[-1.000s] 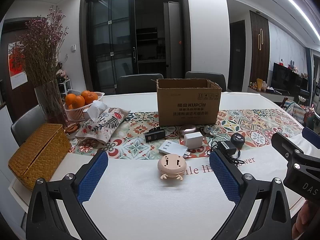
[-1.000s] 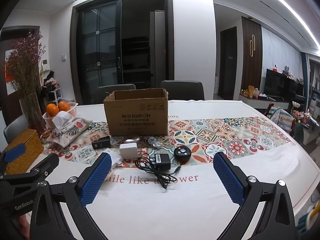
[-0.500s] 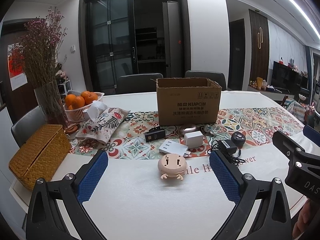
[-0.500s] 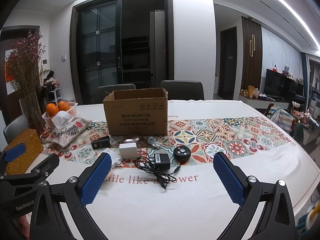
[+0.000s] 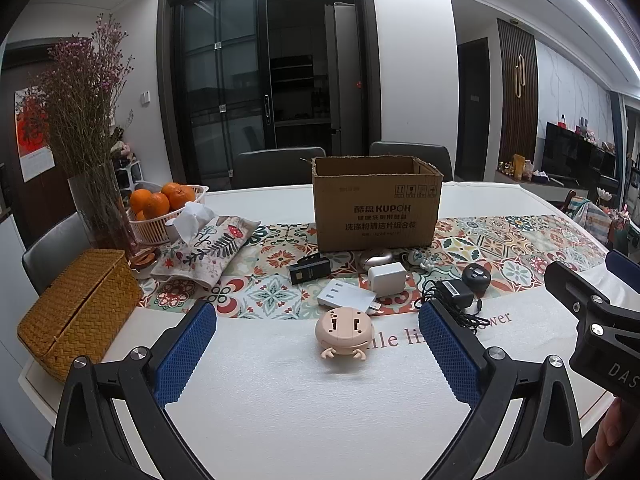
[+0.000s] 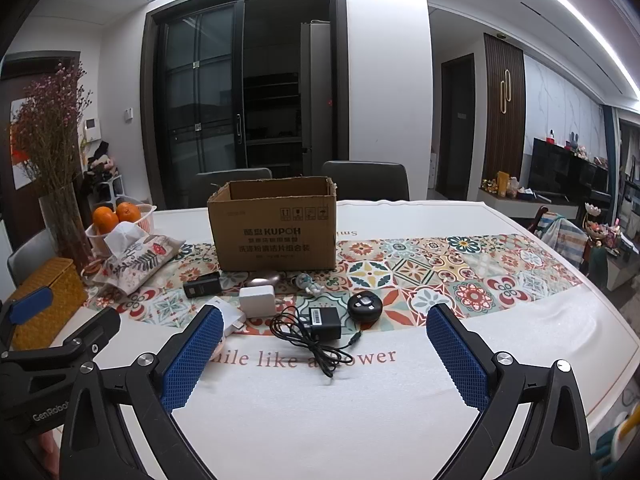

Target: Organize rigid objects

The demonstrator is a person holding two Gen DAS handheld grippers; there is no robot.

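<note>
An open cardboard box (image 5: 376, 208) (image 6: 276, 232) stands mid-table. In front of it lie a black battery pack (image 5: 310, 272), a white cube charger (image 5: 387, 279) (image 6: 257, 301), a flat white power strip (image 5: 346, 299), a black adapter with coiled cable (image 6: 324, 322) (image 5: 454, 294), a round black device (image 6: 364, 306) (image 5: 476, 276) and a small figurine (image 6: 310, 284). A pink crab-like toy (image 5: 344, 330) lies nearest. My left gripper (image 5: 318, 352) is open, the toy in line between its blue pads. My right gripper (image 6: 324, 360) is open, just short of the cable.
At the left stand a wicker box (image 5: 76, 312), a floral tissue pouch (image 5: 200, 248), a basket of oranges (image 5: 168, 208) and a vase of dried flowers (image 5: 100, 208). Two chairs (image 5: 276, 166) stand behind the table. The white table edge (image 6: 600, 300) curves on the right.
</note>
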